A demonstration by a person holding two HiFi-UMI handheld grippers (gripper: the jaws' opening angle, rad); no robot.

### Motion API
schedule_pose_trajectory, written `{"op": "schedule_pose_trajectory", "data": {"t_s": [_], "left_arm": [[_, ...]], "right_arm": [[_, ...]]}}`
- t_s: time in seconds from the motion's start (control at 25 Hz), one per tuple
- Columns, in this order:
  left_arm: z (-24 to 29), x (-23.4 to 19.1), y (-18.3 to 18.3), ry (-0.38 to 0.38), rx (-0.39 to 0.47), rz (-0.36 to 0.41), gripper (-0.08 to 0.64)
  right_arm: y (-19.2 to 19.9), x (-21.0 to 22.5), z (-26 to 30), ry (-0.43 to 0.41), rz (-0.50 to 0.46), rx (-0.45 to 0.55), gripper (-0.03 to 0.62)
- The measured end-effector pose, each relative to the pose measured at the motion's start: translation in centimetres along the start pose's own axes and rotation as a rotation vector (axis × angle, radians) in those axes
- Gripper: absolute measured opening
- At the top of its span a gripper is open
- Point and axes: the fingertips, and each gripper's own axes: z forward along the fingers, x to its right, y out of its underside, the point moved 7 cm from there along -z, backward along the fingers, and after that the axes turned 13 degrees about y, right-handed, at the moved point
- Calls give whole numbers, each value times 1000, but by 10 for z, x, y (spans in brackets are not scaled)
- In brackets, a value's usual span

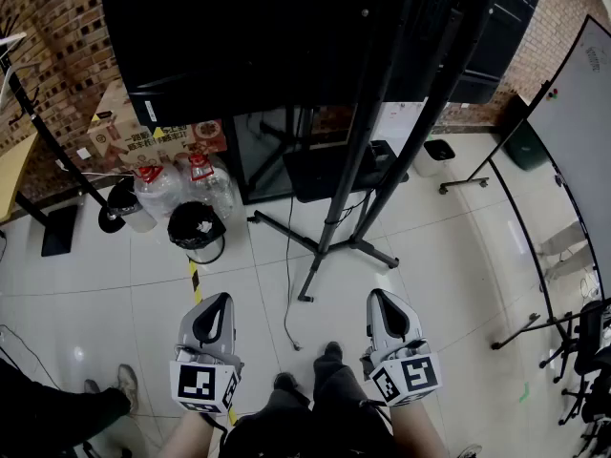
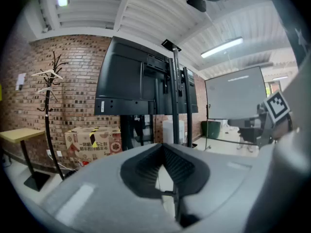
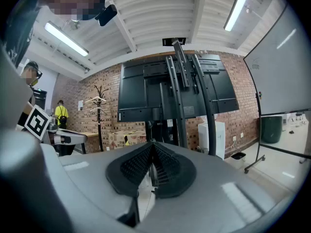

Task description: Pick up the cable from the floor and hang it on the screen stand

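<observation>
1. Right now both grippers hang low in front of my legs and point almost level. The left gripper (image 1: 221, 299) has its fingers (image 2: 146, 166) pressed together at the tips with nothing between them. The right gripper (image 1: 378, 296) is the same, closed and empty.
2. The cable (image 1: 285, 303) lies on the floor tiles as a thin dark line. It runs from near the feet of the screen stand (image 1: 351, 170) toward me and passes between the two grippers. Its near end stops just beside my shoe (image 1: 330, 352).
3. My first worry is the pickup. The cable looks thin and flat on smooth tile, so closed or barely parted fingers would likely skate over it. I would open one gripper wide before going down.
4. My second worry is my own foot, which is near the loose end. If I step on it while I lift, the cable would jerk out of the grip.
5. I cannot tell whether the far end is attached under the stand. If it is, a hard pull could tug the stand or the screen (image 1: 239, 36).
6. The stand's splayed legs (image 1: 277, 229) lie near the cable, so a low reach could knock them.
7. A limp cable draped loosely on a bar could well slide off.
</observation>
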Motion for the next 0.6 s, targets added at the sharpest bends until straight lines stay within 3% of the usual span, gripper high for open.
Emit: {"op": "schedule_pose_trajectory", "data": {"t_s": [0.16, 0.36, 0.6], "left_arm": [[32, -18, 14, 0, 15, 5, 5], [71, -31, 32, -37, -14, -8, 5], [131, -69, 97, -103, -32, -23, 5]], "right_arm": [[26, 12, 40, 9, 8, -29, 8], [64, 25, 104, -68, 27, -70, 8], [158, 40, 205, -176, -56, -140, 8]]}}
